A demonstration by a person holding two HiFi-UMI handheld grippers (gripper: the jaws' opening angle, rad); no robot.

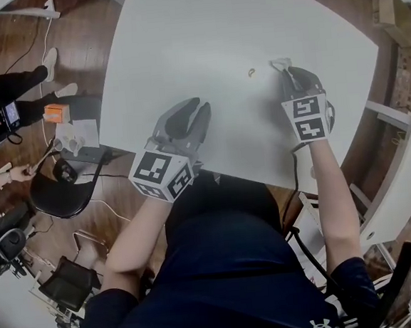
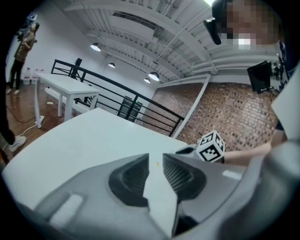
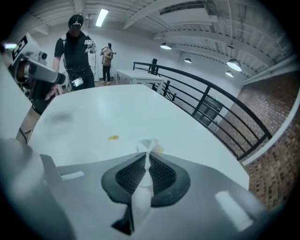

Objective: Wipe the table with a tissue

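A white tissue [image 1: 280, 64] is pinched in my right gripper [image 1: 288, 72], which is shut on it just over the white table [image 1: 180, 40] at the right. In the right gripper view the tissue [image 3: 149, 144] sticks up past the closed tips of that gripper [image 3: 149, 157]. A small yellow spot [image 1: 251, 71] lies on the table left of the tissue, and it shows as the yellow spot [image 3: 113, 138] ahead of the jaws. My left gripper [image 1: 199, 104] hovers near the table's front edge, slightly open and holding nothing. Through the narrow gap of the left gripper [image 2: 156, 157] the table [image 2: 84, 136] shows.
A black chair [image 1: 58, 194] and an orange box [image 1: 56, 112] are on the floor left of the table. A white bench [image 1: 407, 178] stands at the right. A person in black [image 3: 75, 47] stands beyond the table's far end, with a black railing [image 3: 201, 93] behind.
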